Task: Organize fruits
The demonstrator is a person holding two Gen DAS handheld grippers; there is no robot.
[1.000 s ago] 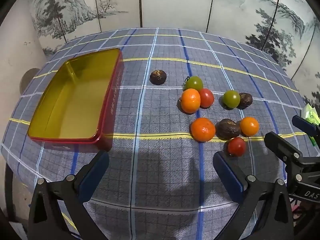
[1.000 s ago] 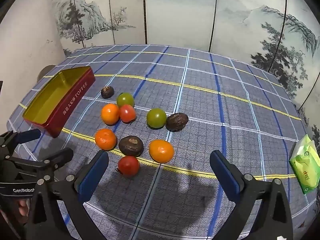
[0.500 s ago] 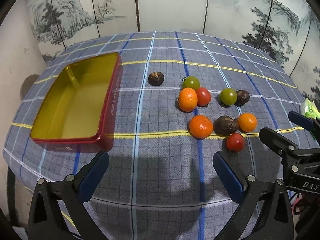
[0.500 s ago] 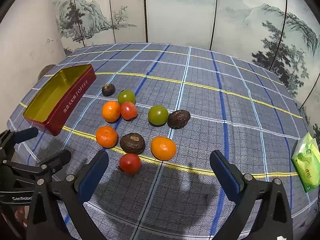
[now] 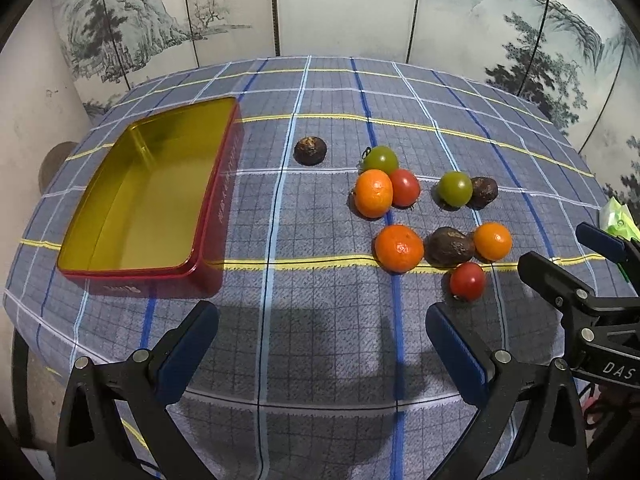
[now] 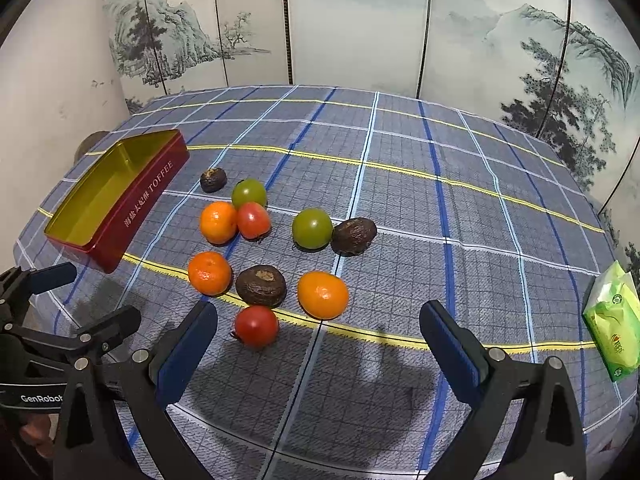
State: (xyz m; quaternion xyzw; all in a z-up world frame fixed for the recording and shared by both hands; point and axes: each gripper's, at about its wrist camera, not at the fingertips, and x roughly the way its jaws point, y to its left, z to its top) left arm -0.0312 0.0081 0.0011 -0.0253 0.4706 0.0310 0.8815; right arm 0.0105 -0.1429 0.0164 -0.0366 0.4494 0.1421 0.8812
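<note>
Several fruits lie loose on the checked cloth: three oranges (image 5: 399, 248), two red tomatoes (image 5: 467, 281), two green tomatoes (image 5: 454, 188) and three dark brown fruits (image 5: 310, 151). An empty red tin (image 5: 140, 208) with a gold inside stands to their left. My left gripper (image 5: 320, 340) hovers open over the near table edge, nothing between its fingers. My right gripper (image 6: 318, 340) is also open and empty, with the nearest red tomato (image 6: 256, 326) just ahead of its left finger and an orange (image 6: 322, 294) beyond the gap. Each gripper shows at the edge of the other's view.
A green tissue pack (image 6: 612, 320) lies at the table's right edge. A painted folding screen (image 6: 360, 24) stands behind the round table, and a pale wall (image 6: 48, 80) is to the left. Bare cloth (image 6: 460, 184) stretches behind and right of the fruits.
Both grippers have drawn back and up slightly, so the fruits and tin look a little farther away. Nothing on the table has moved; both stay open.
</note>
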